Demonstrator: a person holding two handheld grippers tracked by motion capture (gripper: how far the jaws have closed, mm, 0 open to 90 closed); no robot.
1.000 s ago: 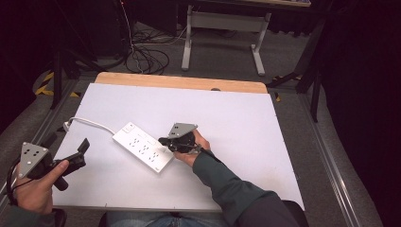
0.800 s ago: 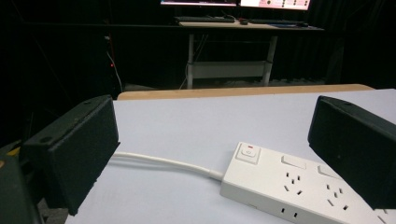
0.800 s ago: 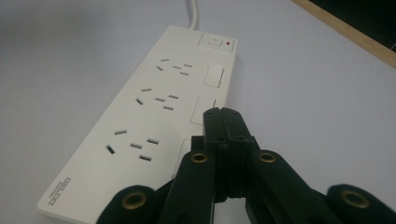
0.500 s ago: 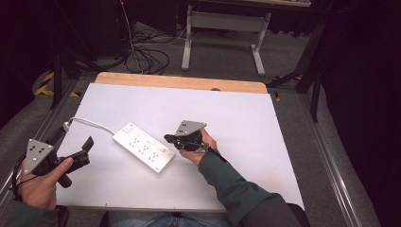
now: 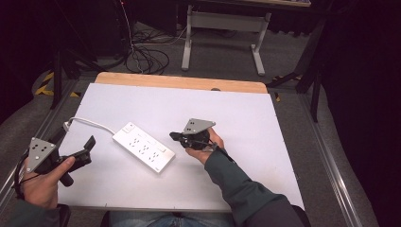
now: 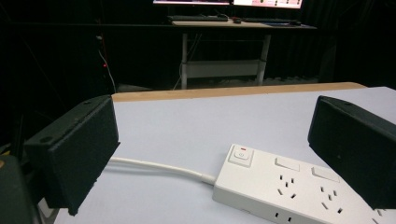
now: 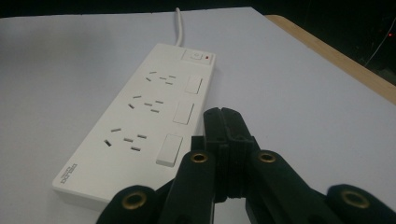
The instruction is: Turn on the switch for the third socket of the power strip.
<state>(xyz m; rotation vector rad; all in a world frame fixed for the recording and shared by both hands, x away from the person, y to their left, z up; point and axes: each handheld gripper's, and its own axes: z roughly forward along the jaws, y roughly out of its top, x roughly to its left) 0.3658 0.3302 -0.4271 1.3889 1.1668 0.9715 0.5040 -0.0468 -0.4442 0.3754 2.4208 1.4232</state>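
Note:
A white power strip [image 5: 143, 146] lies diagonally on the white table [image 5: 246, 118], its cord [image 5: 90, 122] running off to the left edge. In the right gripper view the strip [image 7: 144, 112] shows three socket groups, side switches and a main switch with a red light [image 7: 197, 56]. My right gripper [image 5: 174, 136] sits just right of the strip's near end, jaws pressed together with nothing between them [image 7: 223, 122]. My left gripper [image 5: 89, 143] hovers at the table's left edge, jaws wide apart, facing the strip [image 6: 299, 186] and its cord [image 6: 159, 166].
A wooden strip [image 5: 179, 82] borders the table's far edge. Beyond it stand a desk frame [image 5: 222, 28] and loose cables [image 5: 142, 56] on the floor. Metal rails [image 5: 331, 156] flank the table.
My right gripper has drawn back to the right, away from the strip's near end. My left gripper has shifted slightly toward the strip.

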